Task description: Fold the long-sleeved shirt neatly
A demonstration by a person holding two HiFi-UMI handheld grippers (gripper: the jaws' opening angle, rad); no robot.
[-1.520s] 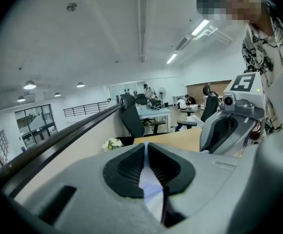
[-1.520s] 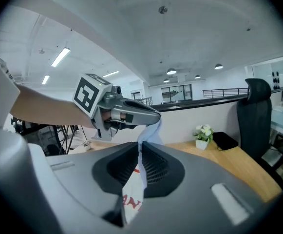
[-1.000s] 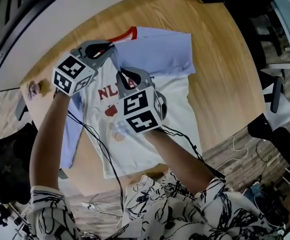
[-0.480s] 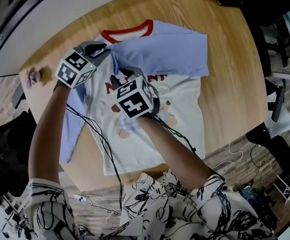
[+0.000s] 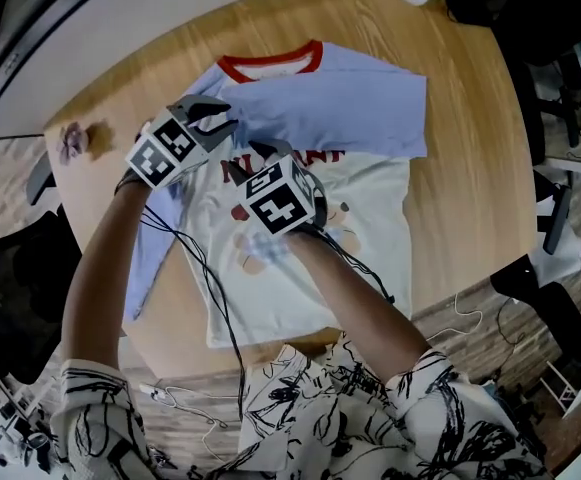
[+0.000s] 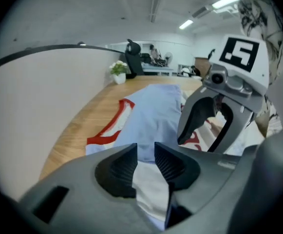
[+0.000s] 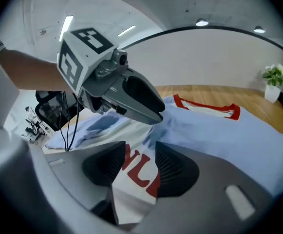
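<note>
Fingers [image 6: 118,168] of the left gripper [image 6: 145,155] are parting, with a narrow gap that shows blue and white cloth; the pads do not seem to pinch it. Those of the right gripper [image 7: 140,164] are opening wider, over red lettering [image 7: 139,172]. The shirt [image 5: 300,268] lies flat mid-table [image 5: 470,188], collar [image 5: 270,65] at 12 o'clock. One sleeve [image 5: 340,113] is folded across the chest from 3 toward 10 o'clock, where both grippers hover. If the ribbed pads snag cloth as the grippers lift, the sleeve end could drag and rumple the fold. The cables [image 5: 205,278] trailing over the shirt might tug it too. Only the head view shows the other sleeve [image 5: 145,258], unfolded at 8 o'clock. Only the gripper views show the gaps between the pads, which the head view cannot resolve.
</note>
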